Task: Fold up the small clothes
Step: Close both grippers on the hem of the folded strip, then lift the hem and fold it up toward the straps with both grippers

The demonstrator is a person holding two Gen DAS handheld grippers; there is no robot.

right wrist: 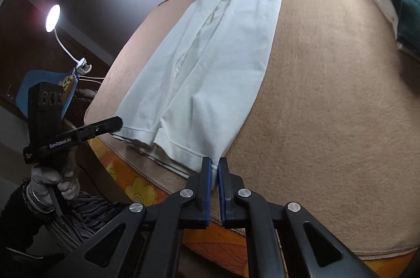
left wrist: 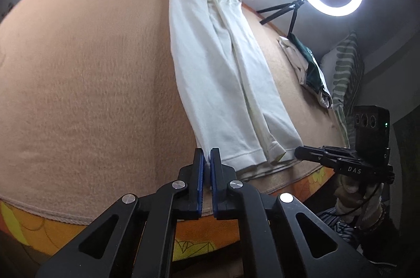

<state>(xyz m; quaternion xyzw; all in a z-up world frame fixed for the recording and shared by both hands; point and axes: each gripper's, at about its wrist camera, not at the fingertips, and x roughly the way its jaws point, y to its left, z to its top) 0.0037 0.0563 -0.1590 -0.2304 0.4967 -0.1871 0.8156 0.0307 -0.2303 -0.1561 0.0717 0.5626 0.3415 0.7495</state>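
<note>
Both hand-held grippers pinch the near hem corners of the garment.

Left hand-held gripper (left wrist: 207,160) and right hand-held gripper (right wrist: 214,167) are each clamped on the long white knitted garment (left wrist: 210,62), stretched flat along the tan blanket-covered bed (left wrist: 78,68), likely for folding the hem away.

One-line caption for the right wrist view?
Right gripper pinches the near hem corner of white garment laid on tan blanket.

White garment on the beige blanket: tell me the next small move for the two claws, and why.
Probably lift both near corners together and carry them toward the far end, folding it in half. The left claw and the right claw each pinch a near hem corner of the white garment, which lies long and flat on the beige blanket with its sides already folded in.
</note>
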